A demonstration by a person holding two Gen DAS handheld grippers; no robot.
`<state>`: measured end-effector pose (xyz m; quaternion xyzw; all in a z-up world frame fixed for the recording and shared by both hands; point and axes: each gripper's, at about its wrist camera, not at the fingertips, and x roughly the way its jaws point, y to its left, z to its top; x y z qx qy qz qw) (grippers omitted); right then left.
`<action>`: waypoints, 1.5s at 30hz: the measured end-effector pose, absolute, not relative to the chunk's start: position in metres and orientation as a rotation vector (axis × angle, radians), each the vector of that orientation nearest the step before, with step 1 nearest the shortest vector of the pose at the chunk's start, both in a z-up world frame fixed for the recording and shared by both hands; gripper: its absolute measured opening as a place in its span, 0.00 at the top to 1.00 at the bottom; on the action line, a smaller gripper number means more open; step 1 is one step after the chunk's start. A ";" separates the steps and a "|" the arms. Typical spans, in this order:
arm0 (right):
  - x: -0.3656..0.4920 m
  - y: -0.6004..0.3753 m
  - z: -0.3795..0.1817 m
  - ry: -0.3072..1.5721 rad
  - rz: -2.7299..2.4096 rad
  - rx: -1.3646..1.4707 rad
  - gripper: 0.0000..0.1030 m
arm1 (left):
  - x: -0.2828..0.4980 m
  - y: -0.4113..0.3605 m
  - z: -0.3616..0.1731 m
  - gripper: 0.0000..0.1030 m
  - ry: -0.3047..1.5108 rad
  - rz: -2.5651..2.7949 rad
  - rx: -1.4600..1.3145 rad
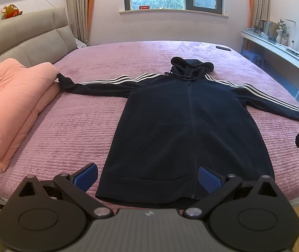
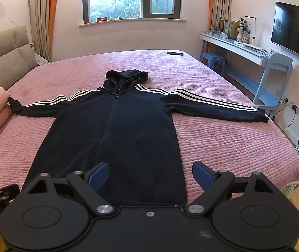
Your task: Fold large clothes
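**Inspector:** Left to right, please. What lies at the left of the bed (image 1: 76, 126)?

**Assistant:** A folded pink quilt (image 1: 13, 105) by the headboard. The left cuff (image 1: 62, 79) of the hooded jacket (image 1: 187, 126) reaches it and appears to touch its edge. The jacket lies flat on its back in the middle of the bed, zipped, hood away from us, both sleeves spread wide, hem at the near edge.

**Inspector:** The left tool (image 1: 147, 178)?

**Assistant:** Fully spread, gripping nothing. It hangs over the hem; one pad sits over the bare bedcover just left of the hem corner, the other over the cloth near the zip.

**Inspector:** And the right tool (image 2: 150, 176)?

**Assistant:** Also wide apart and empty, over the right half of the hem, its outer pad past the jacket's edge. The right sleeve (image 2: 222, 107) runs out toward the far side of the bed.

**Inspector:** Assessment?

**Assistant:** No fold is made yet. I judge the first grasp is pending. Advice: take a sleeve at cuff and shoulder, pinch only the sleeve layers, lift low and lay it straight across the chest. The fleece looks thick, so close fully before lifting, and free the left cuff from the quilt first.
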<state>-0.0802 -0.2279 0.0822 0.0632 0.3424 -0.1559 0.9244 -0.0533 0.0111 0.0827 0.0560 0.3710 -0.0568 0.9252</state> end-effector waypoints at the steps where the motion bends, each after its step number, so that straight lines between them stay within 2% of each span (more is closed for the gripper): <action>1: -0.080 -0.228 0.082 0.702 -0.319 0.130 0.01 | -0.053 0.011 0.082 0.00 0.760 -0.117 0.114; 24: -0.084 -0.220 0.082 0.699 -0.321 0.119 0.01 | -0.059 0.016 0.068 0.00 0.768 -0.141 0.092; 31: -0.073 -0.230 0.064 0.730 -0.330 0.119 0.01 | -0.042 0.014 0.059 0.00 0.776 -0.133 0.106; 39: -0.012 -0.329 0.011 0.670 -0.400 0.201 0.01 | 0.052 -0.033 0.032 0.00 0.763 -0.148 0.146; 45: 0.078 -0.462 -0.039 0.616 -0.634 0.310 0.02 | 0.165 -0.084 0.002 0.00 0.627 -0.199 0.109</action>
